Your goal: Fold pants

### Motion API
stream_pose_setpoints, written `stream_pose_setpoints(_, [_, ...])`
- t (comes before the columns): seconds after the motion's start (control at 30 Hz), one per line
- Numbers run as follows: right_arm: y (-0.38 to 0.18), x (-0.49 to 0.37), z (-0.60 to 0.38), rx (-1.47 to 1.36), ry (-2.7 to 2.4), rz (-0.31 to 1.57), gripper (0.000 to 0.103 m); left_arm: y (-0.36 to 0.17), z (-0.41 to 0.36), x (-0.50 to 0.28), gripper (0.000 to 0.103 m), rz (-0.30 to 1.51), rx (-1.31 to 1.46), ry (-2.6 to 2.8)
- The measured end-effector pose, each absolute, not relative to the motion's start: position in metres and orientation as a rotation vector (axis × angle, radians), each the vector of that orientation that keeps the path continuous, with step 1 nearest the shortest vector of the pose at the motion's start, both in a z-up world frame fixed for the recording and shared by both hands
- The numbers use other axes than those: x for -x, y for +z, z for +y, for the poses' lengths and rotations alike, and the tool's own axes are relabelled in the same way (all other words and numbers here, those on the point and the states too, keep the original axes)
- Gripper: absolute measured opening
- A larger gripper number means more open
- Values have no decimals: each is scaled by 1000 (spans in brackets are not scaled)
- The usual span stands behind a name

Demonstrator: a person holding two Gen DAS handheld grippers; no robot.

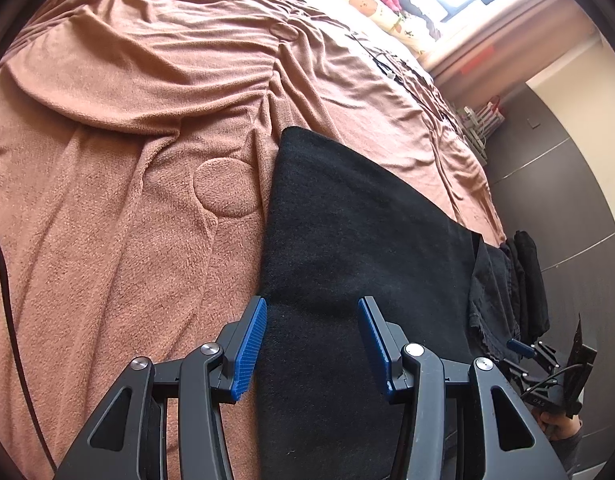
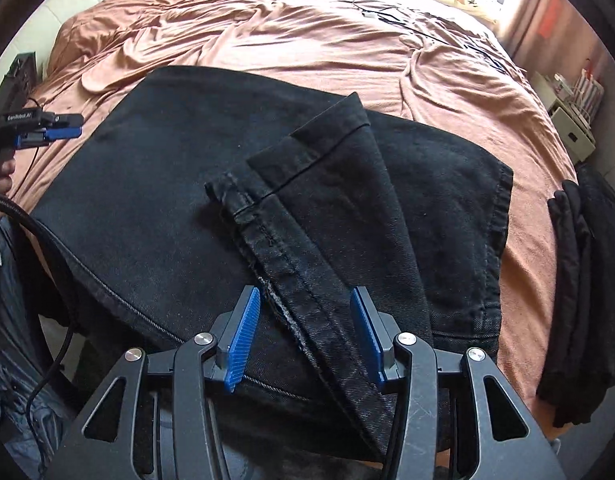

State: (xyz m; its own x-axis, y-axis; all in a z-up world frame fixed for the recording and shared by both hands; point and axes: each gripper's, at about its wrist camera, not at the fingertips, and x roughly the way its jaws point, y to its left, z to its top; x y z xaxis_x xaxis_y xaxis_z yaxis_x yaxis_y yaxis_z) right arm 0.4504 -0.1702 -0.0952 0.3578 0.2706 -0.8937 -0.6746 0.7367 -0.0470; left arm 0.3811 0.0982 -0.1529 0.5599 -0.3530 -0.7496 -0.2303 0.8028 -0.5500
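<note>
White lettering "GenRobot.AI" stands on the black body of the left gripper [image 2: 63, 130], beside the black denim pants [image 2: 187, 200]

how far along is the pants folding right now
Done: the black denim pants lie folded over on the brown fleece blanket, hemmed leg end laid askew on top. In hand: nothing; the right gripper and left gripper are open. Left: straightening that leg, probably another fold.
</note>
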Motion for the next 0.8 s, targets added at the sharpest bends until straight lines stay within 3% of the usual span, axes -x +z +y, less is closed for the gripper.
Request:
stream_pose_setpoints(0.07, [-98,-449,-164,484,643,1036,61,-152,99,-381,50,993,666,-82])
stream_pose_setpoints(0.3, [-119,-454,-145,617,594,1032,59,-151,99,-379,50,991,662,-84])
stream_pose_setpoints(0.43, [-119,-459,-141,621,578,1034,34,-150,98,-379,50,990,662,-80])
stream_pose_setpoints(0.5, [-117,-460,-140,628,571,1025,16,-149,98,-379,50,988,659,-78])
stream_pose_setpoints(0.6, [-112,-465,-148,569,557,1025,9,-149,96,-380,50,982,654,-78])
stream_pose_setpoints(0.8, [-94,-475,-180,417,507,993,8,-150,96,-383,50,974,655,-63])
